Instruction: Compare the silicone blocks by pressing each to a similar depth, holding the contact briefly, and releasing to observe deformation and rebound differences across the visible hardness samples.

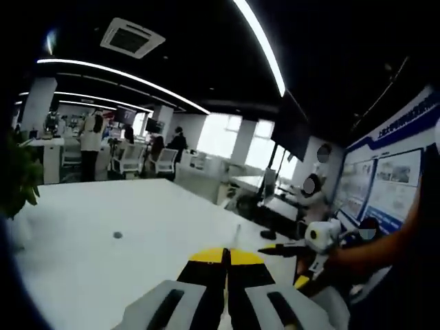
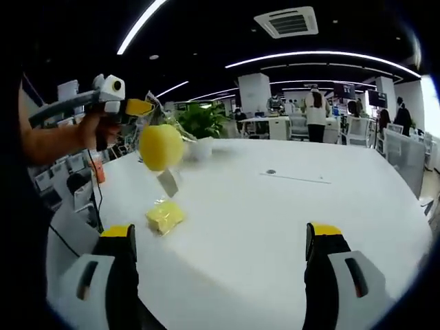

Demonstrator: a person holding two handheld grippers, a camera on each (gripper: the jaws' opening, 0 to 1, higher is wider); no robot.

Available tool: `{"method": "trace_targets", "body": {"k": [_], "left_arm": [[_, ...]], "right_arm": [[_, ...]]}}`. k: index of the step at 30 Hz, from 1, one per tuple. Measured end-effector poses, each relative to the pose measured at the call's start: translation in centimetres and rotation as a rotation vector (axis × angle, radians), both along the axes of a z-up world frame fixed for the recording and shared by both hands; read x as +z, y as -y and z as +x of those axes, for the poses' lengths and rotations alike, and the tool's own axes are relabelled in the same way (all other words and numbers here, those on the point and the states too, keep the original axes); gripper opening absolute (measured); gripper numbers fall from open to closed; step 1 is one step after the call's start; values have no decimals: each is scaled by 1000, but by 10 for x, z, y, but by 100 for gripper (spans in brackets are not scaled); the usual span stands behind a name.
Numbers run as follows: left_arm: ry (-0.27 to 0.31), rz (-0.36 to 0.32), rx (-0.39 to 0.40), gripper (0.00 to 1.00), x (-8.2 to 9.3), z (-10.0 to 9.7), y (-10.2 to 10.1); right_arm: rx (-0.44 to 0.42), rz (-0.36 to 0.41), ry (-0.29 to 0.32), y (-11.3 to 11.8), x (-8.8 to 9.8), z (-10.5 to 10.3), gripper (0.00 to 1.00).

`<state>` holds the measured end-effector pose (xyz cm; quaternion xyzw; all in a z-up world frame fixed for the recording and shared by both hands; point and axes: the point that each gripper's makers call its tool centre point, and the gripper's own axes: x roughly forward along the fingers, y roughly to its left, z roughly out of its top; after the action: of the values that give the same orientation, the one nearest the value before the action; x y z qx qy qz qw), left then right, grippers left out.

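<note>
A round yellow silicone sample (image 2: pixel 161 147) in a clear bag hangs above the white table (image 2: pixel 275 220); a small tag (image 2: pixel 167 183) dangles under it. My left gripper (image 2: pixel 141 108) is shut on the top of that bag, and a hand holds the gripper. In its own view the left gripper (image 1: pixel 227 258) has its yellow-tipped jaws pressed together, with a thin clear edge (image 1: pixel 237 234) sticking up past them. A second yellow block (image 2: pixel 165 216), also bagged, lies on the table. My right gripper (image 2: pixel 221 234) is open wide above the table, to the right of that block.
The right gripper (image 1: pixel 289 261) and a hand come in from the right. A leafy plant (image 2: pixel 199 120) stands at the table's far side behind the hanging sample. A small round cap (image 2: pixel 270 172) is set in the tabletop. People, desks and chairs fill the background.
</note>
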<state>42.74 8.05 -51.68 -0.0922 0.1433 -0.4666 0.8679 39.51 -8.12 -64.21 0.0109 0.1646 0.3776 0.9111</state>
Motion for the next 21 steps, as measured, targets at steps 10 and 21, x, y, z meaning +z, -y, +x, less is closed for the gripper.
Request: {"method": "trace_targets", "body": {"k": [10, 21], "left_arm": [[-5, -29, -49, 0, 6, -9, 5], [-3, -53, -132, 0, 11, -26, 25]], "right_arm": [[119, 44, 24, -33, 17, -1, 96], [284, 147, 62, -75, 45, -7, 96]]}}
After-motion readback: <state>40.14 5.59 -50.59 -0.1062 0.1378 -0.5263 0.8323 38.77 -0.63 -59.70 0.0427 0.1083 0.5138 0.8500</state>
